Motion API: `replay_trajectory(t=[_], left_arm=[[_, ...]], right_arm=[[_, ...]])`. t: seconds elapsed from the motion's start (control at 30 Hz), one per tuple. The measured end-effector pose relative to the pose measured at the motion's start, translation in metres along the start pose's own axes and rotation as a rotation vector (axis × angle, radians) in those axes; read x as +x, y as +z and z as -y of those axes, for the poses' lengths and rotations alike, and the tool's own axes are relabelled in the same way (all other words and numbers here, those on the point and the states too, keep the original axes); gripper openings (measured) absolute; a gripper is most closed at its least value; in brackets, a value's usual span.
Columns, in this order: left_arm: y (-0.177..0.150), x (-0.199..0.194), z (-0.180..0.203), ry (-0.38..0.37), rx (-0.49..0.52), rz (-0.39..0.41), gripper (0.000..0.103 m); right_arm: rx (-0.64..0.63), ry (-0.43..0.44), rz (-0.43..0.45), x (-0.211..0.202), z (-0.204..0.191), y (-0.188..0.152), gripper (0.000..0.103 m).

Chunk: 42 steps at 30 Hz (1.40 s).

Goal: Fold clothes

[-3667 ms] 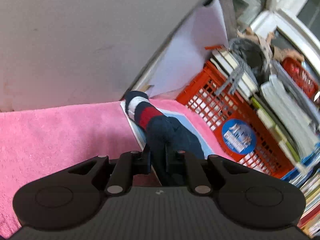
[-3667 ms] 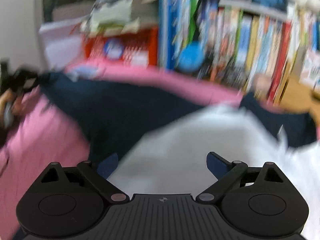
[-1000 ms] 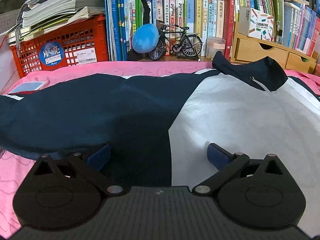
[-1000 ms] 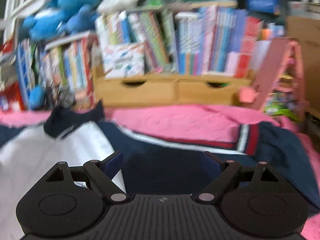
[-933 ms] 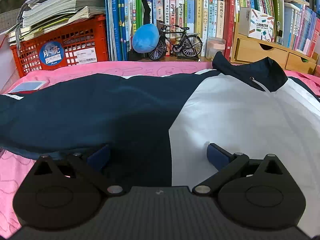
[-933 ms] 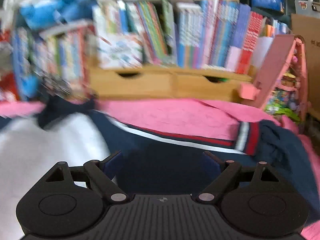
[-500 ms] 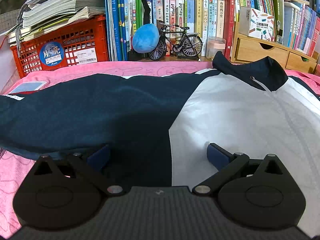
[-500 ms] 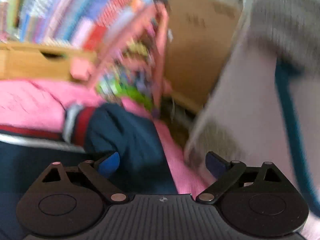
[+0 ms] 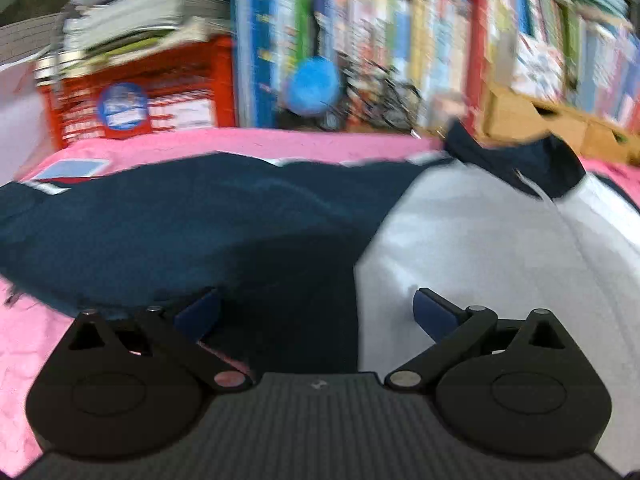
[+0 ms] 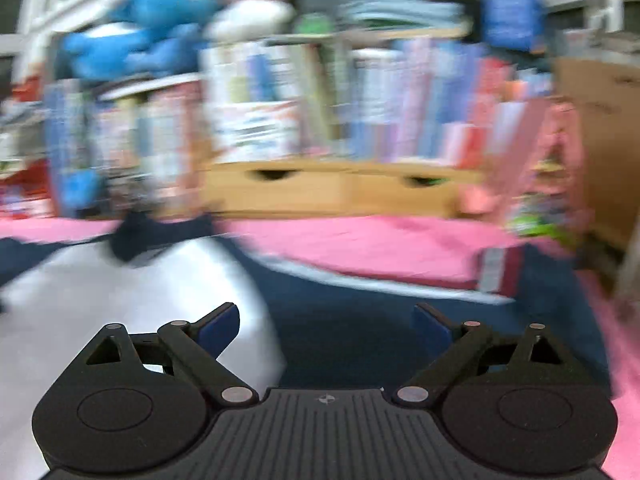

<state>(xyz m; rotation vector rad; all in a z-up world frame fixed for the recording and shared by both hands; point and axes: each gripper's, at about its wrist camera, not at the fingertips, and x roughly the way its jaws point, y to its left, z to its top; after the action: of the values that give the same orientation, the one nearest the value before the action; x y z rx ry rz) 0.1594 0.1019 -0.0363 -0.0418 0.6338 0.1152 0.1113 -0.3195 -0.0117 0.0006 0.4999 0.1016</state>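
Jacket (image 9: 240, 232) of navy and white now spread flat, front up, across pink cover (image 9: 248, 144), collar (image 9: 516, 160) at far side, sleeves out to left and right. Left sleeve no longer pinched and lifted as a few seconds back, but laid out straight, striped left cuff (image 9: 44, 186) at far left edge. Left tongs (image 9: 316, 312) wide apart and empty, hovering low over near hem at seam between navy and white panel (image 9: 500, 260), barely shifted over last second. Right tongs (image 10: 326, 328) also apart and opening wider, nothing between pads, above navy of right sleeve after a quick sweep out toward striped right cuff (image 10: 498, 276) and back toward centre, picture heavily blurred. Judged from that: spreading stage done, garment ready for a first fold, most likely a sleeve brought in over white front. Containers all at far side, clear of garment: red crate (image 9: 180, 76) at far left, loose papers and booklets heaped on top, inside unreadable through blur; wooden drawer box (image 10: 340, 192) right of centre under row of books, both drawers closed, contents hidden.
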Motion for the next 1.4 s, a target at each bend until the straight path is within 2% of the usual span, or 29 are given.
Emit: replay_trajectory(t=[0.1, 0.2, 0.3, 0.37, 0.5, 0.57, 0.63, 0.8, 0.83, 0.87, 0.9, 0.93, 0.97, 1.03, 1.13, 1.3, 1.4], left_arm=[[-0.003, -0.020, -0.029, 0.053, -0.080, 0.069, 0.103], [-0.006, -0.041, -0.067, 0.110, -0.154, 0.140, 0.103], [0.002, -0.051, -0.129, 0.241, -0.237, 0.185, 0.103], [0.007, -0.050, -0.180, 0.308, -0.367, 0.170, 0.103], [0.004, -0.027, -0.272, 0.265, -0.684, 0.104, 0.103], [0.001, -0.011, -0.301, 0.263, -0.786, 0.087, 0.103], [0.004, -0.002, -0.308, 0.297, -0.768, 0.119, 0.103], [0.032, 0.041, -0.307, 0.396, -0.588, 0.049, 0.102], [0.036, 0.048, -0.305, 0.424, -0.557, 0.038, 0.095], [0.039, 0.052, -0.304, 0.440, -0.544, 0.040, 0.075], [0.042, 0.056, -0.302, 0.454, -0.533, 0.044, 0.061], [0.045, 0.060, -0.301, 0.469, -0.522, 0.047, 0.040], [0.045, 0.059, -0.305, 0.462, -0.531, 0.047, 0.027], [0.051, 0.055, -0.309, 0.472, -0.543, 0.069, 0.016], [0.063, 0.037, -0.305, 0.547, -0.483, 0.167, 0.014], [0.085, 0.025, -0.284, 0.677, -0.247, 0.299, 0.013], [0.087, 0.018, -0.292, 0.793, -0.215, 0.351, 0.013]], right_arm=[[0.018, 0.042, -0.042, 0.002, -0.017, -0.007, 0.094], [0.045, 0.030, -0.061, 0.006, -0.022, -0.014, 0.094], [0.060, 0.020, -0.087, 0.018, -0.020, -0.021, 0.095], [0.052, 0.006, -0.123, 0.028, -0.019, -0.023, 0.095], [0.021, -0.014, -0.155, 0.030, -0.024, -0.027, 0.098], [0.003, -0.027, -0.170, 0.032, -0.027, -0.028, 0.099], [-0.018, -0.042, -0.185, 0.034, -0.031, -0.028, 0.100], [-0.026, -0.051, -0.198, 0.036, -0.032, -0.028, 0.102], [-0.021, -0.048, -0.201, 0.036, -0.031, -0.028, 0.103], [-0.013, -0.045, -0.203, 0.037, -0.029, -0.028, 0.103], [-0.008, -0.042, -0.205, 0.037, -0.028, -0.028, 0.103], [-0.008, -0.042, -0.205, 0.037, -0.028, -0.028, 0.103], [-0.010, -0.043, -0.202, 0.036, -0.028, -0.028, 0.103], [-0.021, -0.048, -0.191, 0.035, -0.031, -0.028, 0.097], [-0.009, -0.052, -0.203, 0.038, -0.035, -0.020, 0.090], [-0.018, -0.058, -0.187, 0.052, -0.050, 0.001, 0.089], [-0.033, -0.039, -0.182, 0.057, -0.061, 0.006, 0.089]])
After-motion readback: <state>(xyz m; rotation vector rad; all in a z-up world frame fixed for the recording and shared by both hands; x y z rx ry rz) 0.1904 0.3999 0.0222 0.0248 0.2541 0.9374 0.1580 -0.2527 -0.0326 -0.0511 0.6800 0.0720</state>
